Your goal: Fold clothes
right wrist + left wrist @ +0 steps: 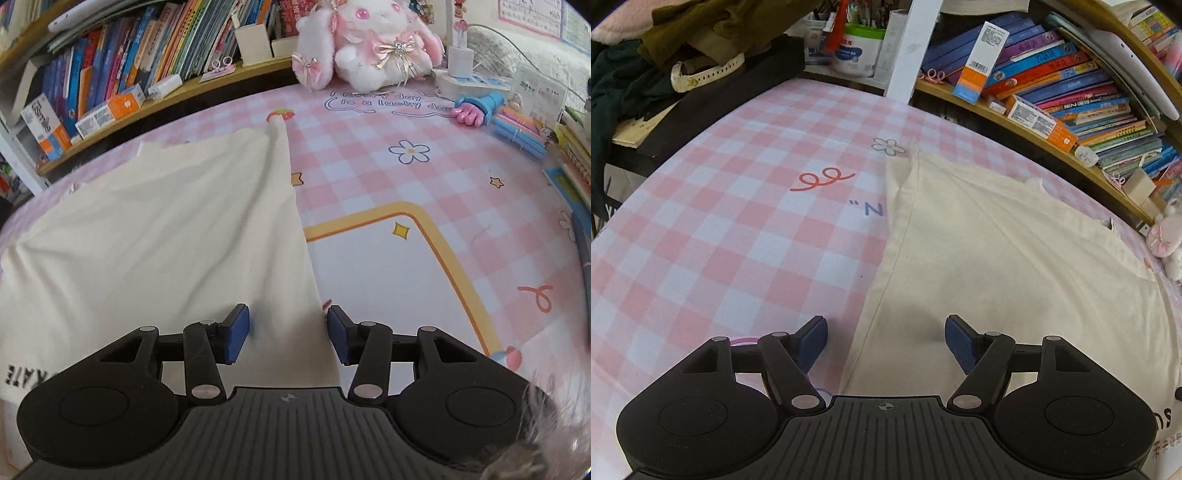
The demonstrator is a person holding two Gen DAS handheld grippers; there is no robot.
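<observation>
A cream garment (997, 258) lies flat on the pink checked cloth (720, 221), with black letters near its close edge. My left gripper (886, 332) hovers low over the garment's left edge. It is open: one blue pad is over the checked cloth, the other over the fabric, and nothing is pinched. In the right wrist view the same garment (166, 240) fills the left half. My right gripper (287, 325) straddles its straight right edge, also open, with the fabric under the gap and the pads off it.
A curved shelf of books (1071, 92) runs behind the garment. A pile of dark clothes (646, 55) sits at the far left. A pink and white plush rabbit (369, 44), a power strip (472, 79) and pens (517, 129) stand at the far right.
</observation>
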